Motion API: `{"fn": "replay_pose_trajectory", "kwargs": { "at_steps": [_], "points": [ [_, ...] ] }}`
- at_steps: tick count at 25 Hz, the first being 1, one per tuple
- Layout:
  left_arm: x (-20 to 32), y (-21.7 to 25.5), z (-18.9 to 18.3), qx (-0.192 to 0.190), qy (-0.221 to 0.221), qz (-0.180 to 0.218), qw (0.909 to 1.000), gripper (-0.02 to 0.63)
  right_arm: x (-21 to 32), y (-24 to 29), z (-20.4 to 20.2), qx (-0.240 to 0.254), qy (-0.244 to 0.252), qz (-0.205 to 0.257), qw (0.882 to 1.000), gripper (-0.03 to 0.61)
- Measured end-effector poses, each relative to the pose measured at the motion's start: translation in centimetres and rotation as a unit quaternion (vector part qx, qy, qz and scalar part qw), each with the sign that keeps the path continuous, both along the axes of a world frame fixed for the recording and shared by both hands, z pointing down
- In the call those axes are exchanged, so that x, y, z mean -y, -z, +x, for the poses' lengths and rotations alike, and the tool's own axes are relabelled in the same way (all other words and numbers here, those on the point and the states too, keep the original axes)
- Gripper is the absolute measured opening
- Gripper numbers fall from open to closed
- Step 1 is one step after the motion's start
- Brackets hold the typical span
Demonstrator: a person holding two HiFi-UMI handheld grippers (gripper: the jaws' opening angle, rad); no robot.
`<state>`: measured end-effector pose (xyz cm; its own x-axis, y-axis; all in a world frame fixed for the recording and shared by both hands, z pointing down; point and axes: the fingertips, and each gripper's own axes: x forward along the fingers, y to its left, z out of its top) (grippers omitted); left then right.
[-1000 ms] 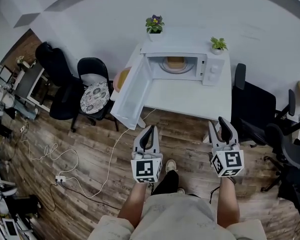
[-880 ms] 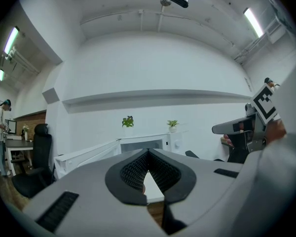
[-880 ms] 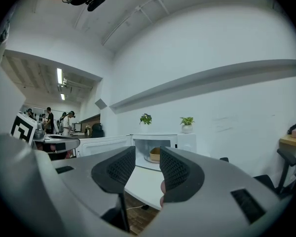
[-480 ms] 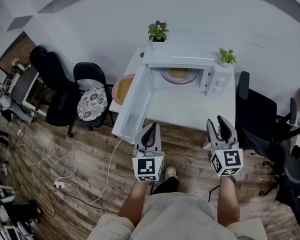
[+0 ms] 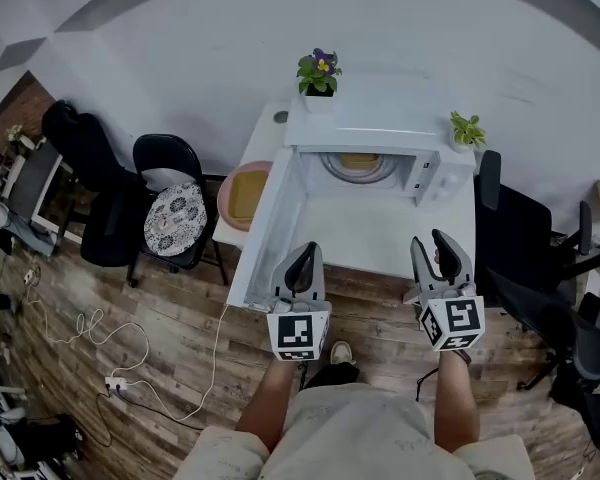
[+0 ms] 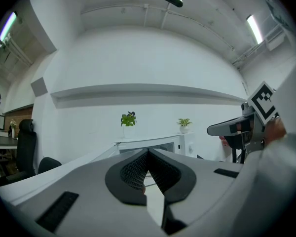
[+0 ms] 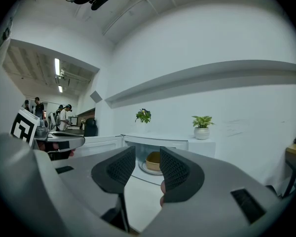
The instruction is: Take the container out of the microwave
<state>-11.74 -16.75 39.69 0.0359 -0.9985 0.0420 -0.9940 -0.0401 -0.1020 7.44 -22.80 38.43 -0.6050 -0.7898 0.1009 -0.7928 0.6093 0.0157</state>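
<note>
A white microwave (image 5: 380, 133) stands at the back of a white table (image 5: 370, 233) with its door (image 5: 270, 223) swung wide to the left. Inside, a tan container (image 5: 358, 162) rests on the round glass plate; the right gripper view shows that container (image 7: 153, 160) between its jaws, still far off. My left gripper (image 5: 302, 261) is held in front of the table edge with its jaws touching, empty. My right gripper (image 5: 441, 253) hovers at the table's right front, jaws a little apart, nothing between them. In the left gripper view the microwave (image 6: 149, 145) sits straight ahead.
A purple-flowered plant (image 5: 318, 71) stands on the microwave and a green plant (image 5: 467, 130) at its right. A pink tray (image 5: 243, 194) lies left of the open door. Black chairs (image 5: 170, 203) stand left, another chair (image 5: 525, 238) right. Cables (image 5: 110, 338) trail over the wooden floor.
I have stepped closer: the table and microwave have drawn nearer and lower in the head view. Both grippers keep their pose ahead of me, now over the table's front edge.
</note>
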Motion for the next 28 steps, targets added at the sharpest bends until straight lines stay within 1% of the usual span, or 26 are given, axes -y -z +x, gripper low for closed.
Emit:
{"fn": "replay_pose_trajectory", "kwargs": {
  "at_steps": [7,12,16,20,22,28],
  "points": [
    [3.2,-0.7,-1.8,-0.007,-0.019,-0.003,0.9998,0.006,2.3,-0.6,-2.8,-0.019,-0.004,-0.001,1.000,0.169],
    [4.4,-1.4,-2.8,-0.006,-0.027,-0.003,0.9996,0.006,3.0,-1.2,-4.1,-0.023,-0.008,0.000,1.000,0.169],
    [5.1,-1.8,-2.9,-0.005,-0.034,-0.011,0.9993,0.006,3.6,-1.3,-4.8,-0.026,-0.007,0.000,1.000,0.169],
    [6.1,-2.1,-3.1,-0.003,-0.035,-0.014,0.9993,0.006,4.6,-1.4,-5.3,-0.029,-0.003,0.003,1.000,0.169],
    [6.7,-2.0,-3.2,-0.001,-0.034,-0.008,0.9994,0.006,5.2,-1.6,-5.5,-0.028,0.001,0.002,1.000,0.169],
    [8.8,-2.0,-3.7,0.004,-0.022,-0.009,0.9997,0.006,7.9,-2.4,-6.6,-0.021,0.019,-0.002,1.000,0.167]
  ]
}}
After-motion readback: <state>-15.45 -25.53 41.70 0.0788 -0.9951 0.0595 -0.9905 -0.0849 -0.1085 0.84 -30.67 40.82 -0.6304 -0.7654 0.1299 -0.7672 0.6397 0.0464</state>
